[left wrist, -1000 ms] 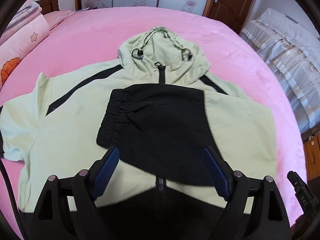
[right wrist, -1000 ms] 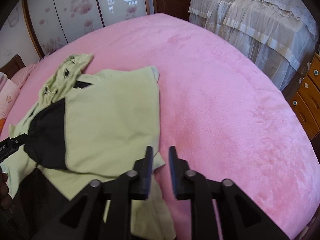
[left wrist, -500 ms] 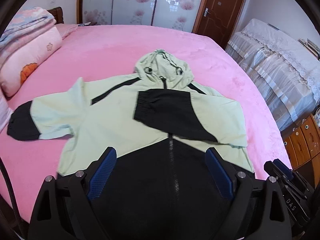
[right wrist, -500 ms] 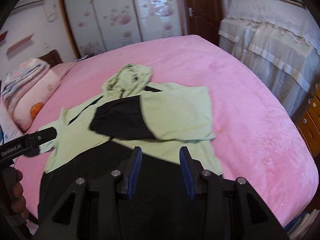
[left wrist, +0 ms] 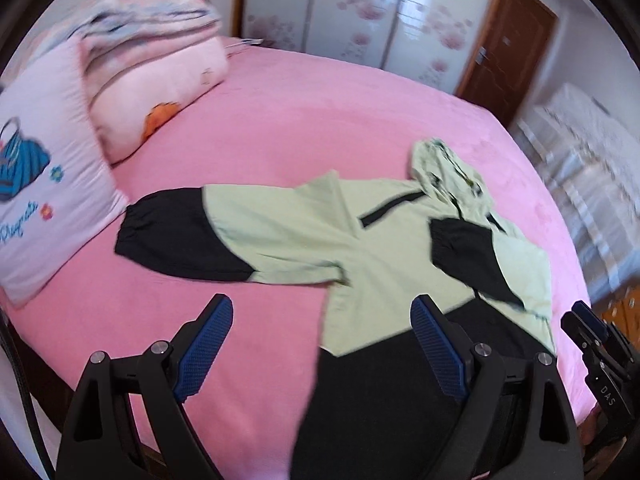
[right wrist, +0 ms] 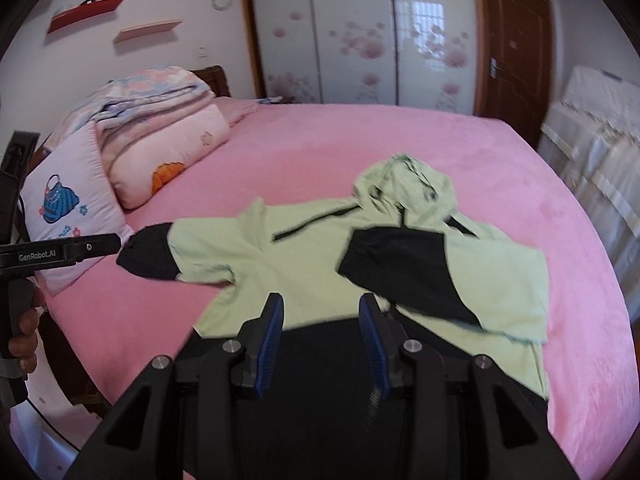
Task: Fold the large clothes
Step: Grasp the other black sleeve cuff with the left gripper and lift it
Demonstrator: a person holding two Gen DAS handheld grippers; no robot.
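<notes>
Jacket: the green and black jacket lies flat on the pink bed, front up, its hood at the far end
Right sleeve: the folded sleeve lies across the chest, so one side is already tucked in
Left sleeve: the long sleeve sticks out to the left, its black cuff just beside the pillow, so I think you fold it next
Your left tongs: the left gripper hangs above the near edge of the bed with jaws wide and nothing in them, ready for the sleeve
Your right tongs: the right gripper hangs over the black hem, jaws partly apart and holding nothing
Why up high: from here you can see the whole jacket and pick a spot
What changed: a second ago both tongs were low and close to the cloth, and now they are back and higher
What changed too: your left view has swung left, so the pillow and the long sleeve show now
Right tongs change: they were nearly shut before and now gape a bit more
</notes>
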